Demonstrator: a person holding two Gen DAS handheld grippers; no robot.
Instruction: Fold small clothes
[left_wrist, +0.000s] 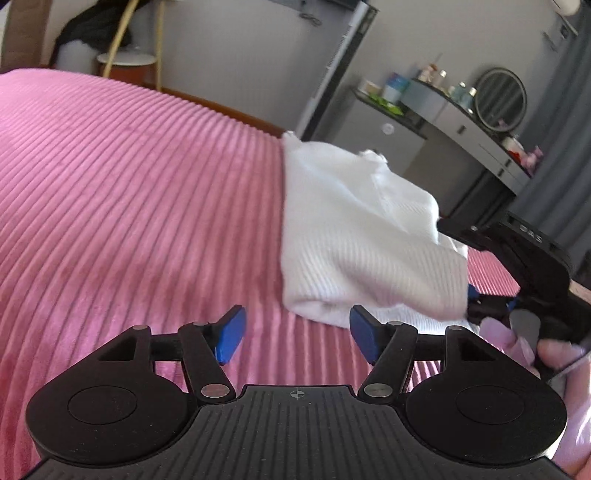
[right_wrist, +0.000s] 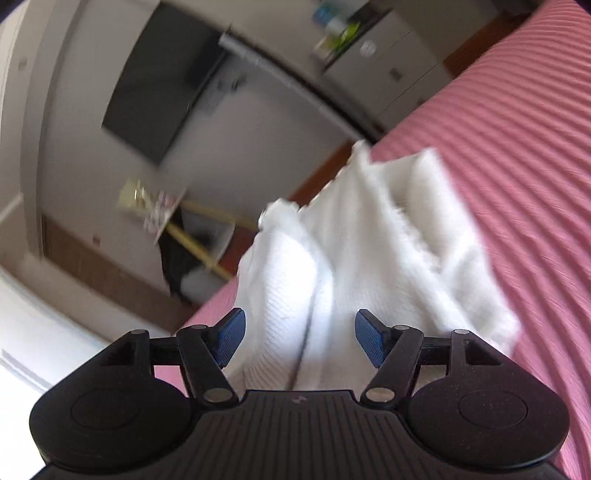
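Note:
A white ribbed garment lies folded into a thick bundle on the pink bedspread. My left gripper hovers just short of its near fold, jaws open and nothing between the blue pads. The right gripper's black body reaches in from the right against the bundle's far side, its fingertips mostly hidden by cloth. In the right wrist view the garment runs forward from between the open jaws of my right gripper; the pads stand apart from the cloth and do not press on it.
The ribbed pink bedspread covers the whole bed. Past its edge stand a grey dresser with a round mirror, a small white fridge and a round stool. A dark screen hangs on the wall. A hand holds the right gripper.

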